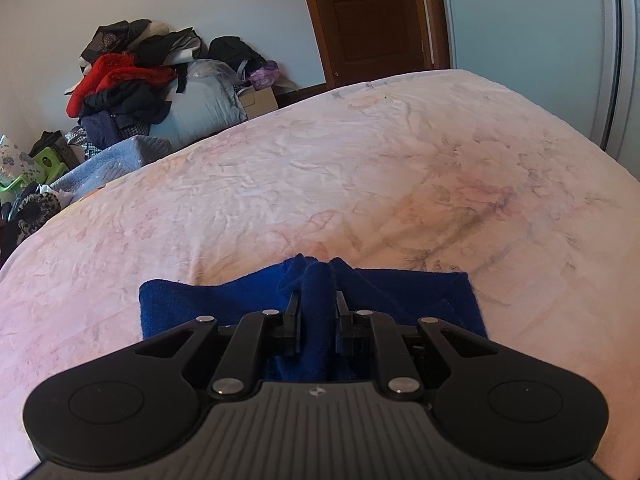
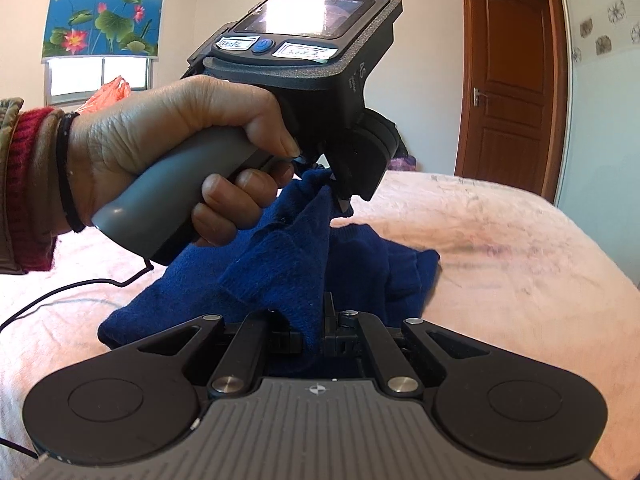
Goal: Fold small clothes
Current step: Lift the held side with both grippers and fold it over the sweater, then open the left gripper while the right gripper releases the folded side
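Nearest you in the left wrist view, your left claw [image 1: 318, 300] is clenched on a bunched ridge of the blue knit garment [image 1: 224, 300], which spreads flat on the pink floral bed [image 1: 320, 168] toward 9 and 3 o'clock of the fingers. At 10 o'clock, beyond the bed's edge, a pile of clothes [image 1: 132, 76] leans against the wall, and a brown door [image 1: 372, 16] stands at 12 o'clock. In the right wrist view, your right claw [image 2: 314, 320] is closest, gripping a fold of the same blue knit garment [image 2: 280, 272], which rises toward 12 o'clock, lifted off the bed [image 2: 500, 240]. There your left hand [image 2: 168, 148] grips the grey handle of the left claw [image 2: 340, 196], clamped on the cloth's upper end. A lotus blind [image 2: 104, 4] hangs at 10 o'clock.
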The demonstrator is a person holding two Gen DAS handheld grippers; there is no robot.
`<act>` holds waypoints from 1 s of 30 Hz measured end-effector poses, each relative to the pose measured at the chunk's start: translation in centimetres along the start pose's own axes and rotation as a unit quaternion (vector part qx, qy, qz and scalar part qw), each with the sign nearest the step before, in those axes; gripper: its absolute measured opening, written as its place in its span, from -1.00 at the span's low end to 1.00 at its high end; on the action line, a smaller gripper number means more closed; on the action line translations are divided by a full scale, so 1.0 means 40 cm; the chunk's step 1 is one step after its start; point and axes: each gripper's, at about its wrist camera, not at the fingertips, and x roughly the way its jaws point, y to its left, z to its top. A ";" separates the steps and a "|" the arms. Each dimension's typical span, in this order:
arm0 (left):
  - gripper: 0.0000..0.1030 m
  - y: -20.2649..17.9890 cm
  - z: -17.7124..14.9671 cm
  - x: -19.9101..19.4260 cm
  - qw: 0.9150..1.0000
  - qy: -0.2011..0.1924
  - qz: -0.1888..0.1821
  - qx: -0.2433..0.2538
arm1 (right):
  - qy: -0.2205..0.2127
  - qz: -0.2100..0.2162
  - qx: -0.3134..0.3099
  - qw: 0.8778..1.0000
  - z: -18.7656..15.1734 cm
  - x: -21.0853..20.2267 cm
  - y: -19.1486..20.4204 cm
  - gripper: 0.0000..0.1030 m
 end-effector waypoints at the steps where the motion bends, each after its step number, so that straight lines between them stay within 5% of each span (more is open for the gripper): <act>1: -0.73 -0.009 -0.002 0.002 1.000 -0.001 -0.001 0.004 | 0.003 0.004 0.010 1.000 -0.003 0.001 -0.008 -0.90; 6: -0.72 -0.048 -0.005 0.010 1.000 -0.008 -0.015 0.026 | 0.025 0.031 0.089 0.995 -0.020 0.021 -0.068 -0.90; 13: -0.64 -0.037 0.034 0.023 0.999 -0.013 -0.029 0.007 | 0.063 0.086 0.233 0.967 -0.050 0.076 -0.170 -0.82; 16: -0.07 -0.005 0.050 0.020 0.999 -0.024 -0.019 -0.023 | 0.067 0.098 0.268 0.956 -0.062 0.090 -0.195 -0.63; 18: 0.59 0.028 0.056 0.007 0.998 -0.044 -0.009 -0.049 | 0.068 0.106 0.291 0.948 -0.070 0.098 -0.210 -0.63; 23: 0.60 0.111 0.067 -0.036 0.993 -0.077 0.011 -0.085 | 0.073 0.114 0.319 0.938 -0.087 0.111 -0.230 -0.59; 28: 0.60 0.159 0.018 -0.066 0.995 -0.073 0.043 -0.057 | 0.067 0.103 0.330 0.936 -0.088 0.088 -0.258 -0.42; 30: 0.60 0.167 -0.022 -0.074 0.995 -0.067 0.055 -0.040 | 0.057 0.072 0.328 0.940 -0.077 0.067 -0.277 -0.13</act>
